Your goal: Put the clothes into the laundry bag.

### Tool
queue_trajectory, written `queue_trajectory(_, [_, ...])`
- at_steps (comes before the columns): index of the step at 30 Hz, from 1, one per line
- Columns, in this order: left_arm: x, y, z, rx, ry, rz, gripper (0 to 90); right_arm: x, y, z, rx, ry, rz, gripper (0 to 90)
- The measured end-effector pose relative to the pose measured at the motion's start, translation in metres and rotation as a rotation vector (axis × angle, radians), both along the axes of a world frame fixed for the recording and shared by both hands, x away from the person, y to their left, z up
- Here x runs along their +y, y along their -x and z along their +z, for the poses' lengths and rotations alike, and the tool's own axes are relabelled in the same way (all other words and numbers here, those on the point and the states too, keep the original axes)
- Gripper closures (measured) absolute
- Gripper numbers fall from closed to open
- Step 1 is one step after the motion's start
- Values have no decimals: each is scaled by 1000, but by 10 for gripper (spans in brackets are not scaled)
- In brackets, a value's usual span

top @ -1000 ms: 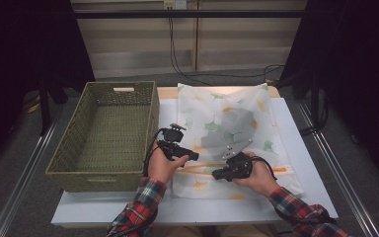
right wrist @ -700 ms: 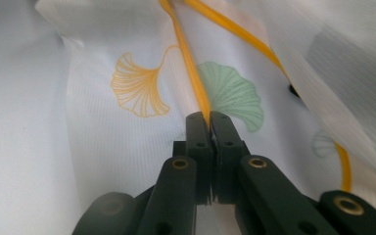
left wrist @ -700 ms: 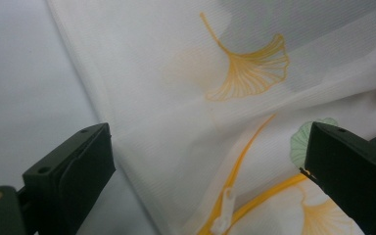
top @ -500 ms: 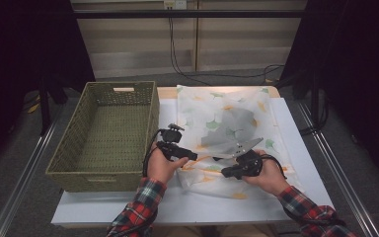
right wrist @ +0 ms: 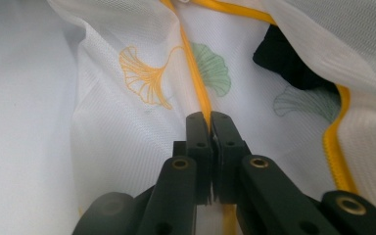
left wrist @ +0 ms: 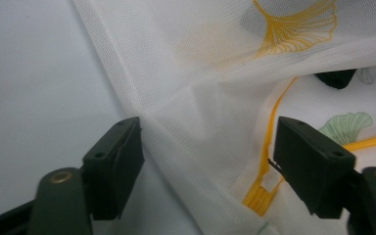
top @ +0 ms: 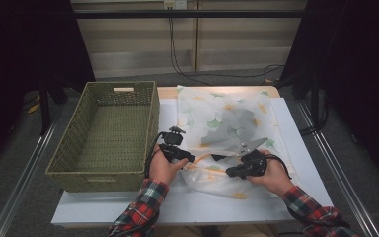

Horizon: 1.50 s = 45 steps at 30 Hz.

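A white mesh bag (top: 212, 111) printed with ginkgo leaves lies on the table with a grey garment (top: 237, 123) inside it. My left gripper (top: 185, 158) is at the bag's near left edge. Its jaws (left wrist: 208, 156) have just been closing and still stand apart, with loose mesh (left wrist: 200, 73) between them and no pad pressing on it. My right gripper (top: 232, 171) is at the near edge further right. In the right gripper view it (right wrist: 209, 120) is shut on the bag's yellow zipper band (right wrist: 196, 78). A dark item (right wrist: 284, 58) shows inside the opening.
A woven green basket (top: 150, 118) stands on the left of the white table (top: 296, 148), close beside my left hand. Rails run along both sides of the table, and cables hang at the back.
My right gripper has shifted a little to the right with the bag's near edge, which now lies more bunched. The left hand has stayed where it was.
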<state>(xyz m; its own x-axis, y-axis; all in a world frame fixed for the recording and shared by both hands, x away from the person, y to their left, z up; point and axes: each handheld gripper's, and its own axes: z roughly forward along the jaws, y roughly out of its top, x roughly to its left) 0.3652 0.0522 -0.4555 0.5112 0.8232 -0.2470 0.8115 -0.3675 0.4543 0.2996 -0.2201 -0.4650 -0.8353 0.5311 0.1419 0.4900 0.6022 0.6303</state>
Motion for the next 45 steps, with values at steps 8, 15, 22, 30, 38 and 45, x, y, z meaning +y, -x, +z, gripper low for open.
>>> queue_trajectory(8, [-1,1,-2,-33,-31,19,397,0,1,1,-3,-4,2,886])
queue_trajectory(15, [-2,3,-1,-28,-57,45,625,2,1,0,8,-9,-5,874])
queue_trajectory(22, [-1,0,-1,80,4,40,871,7,0,-3,16,1,1,854])
queue_trajectory(30, [-2,3,9,74,44,-6,885,9,-1,0,47,-36,-34,655])
queue_trajectory(38, [3,3,25,58,83,-3,886,17,-5,5,59,-114,-54,431])
queue_trajectory(45, [5,4,34,60,125,-8,886,34,-8,9,58,-146,-28,442])
